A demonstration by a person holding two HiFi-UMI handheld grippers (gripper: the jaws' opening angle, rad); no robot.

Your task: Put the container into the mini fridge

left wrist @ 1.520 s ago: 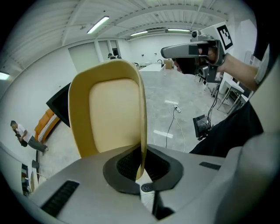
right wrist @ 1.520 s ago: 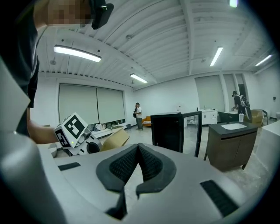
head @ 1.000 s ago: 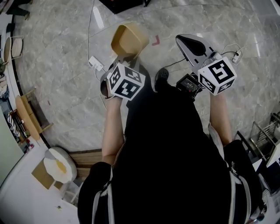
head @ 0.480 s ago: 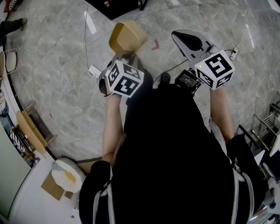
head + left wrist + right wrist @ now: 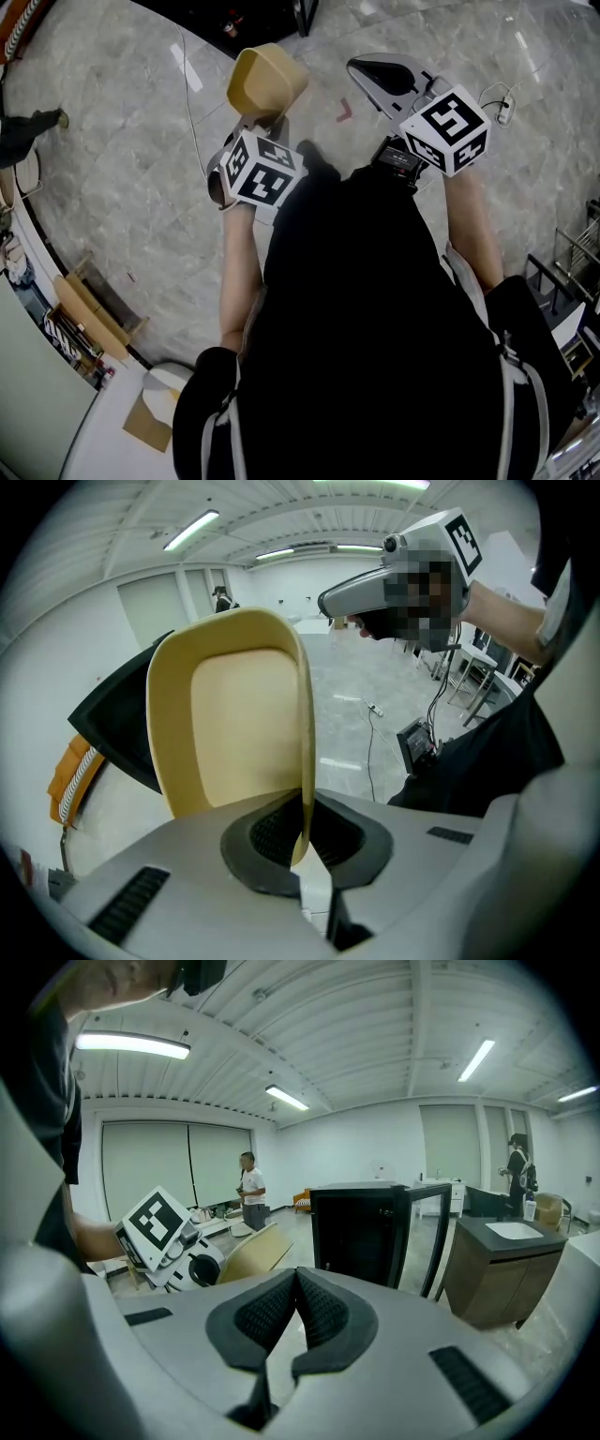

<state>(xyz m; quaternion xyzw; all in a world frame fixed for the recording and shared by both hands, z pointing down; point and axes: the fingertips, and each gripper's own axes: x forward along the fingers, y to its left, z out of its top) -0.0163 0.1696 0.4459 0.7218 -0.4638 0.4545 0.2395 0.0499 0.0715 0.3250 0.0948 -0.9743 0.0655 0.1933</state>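
Jaws of the left gripper (image 5: 300, 841) are pinching the container (image 5: 239, 728) by its wall, its inside showing bare. Jaws of the right gripper (image 5: 292, 1314) are sitting closed on nothing, with the fridge (image 5: 361, 1234) mid-frame.

There is one tan container (image 5: 267, 82). Two claws: left claw (image 5: 302, 834), right claw (image 5: 294, 1307). Two marker cubes: left cube (image 5: 262, 171), right cube (image 5: 444, 129). One black mini fridge (image 5: 361, 1232). One wooden cabinet (image 5: 502, 1274). Two standing bystanders: near bystander (image 5: 249, 1190), far bystander (image 5: 517, 1168).

floor (image 5: 122, 178) | grey marble tiles | on it: red tape mark (image 5: 345, 111); mini fridge (image 5: 361, 1234)
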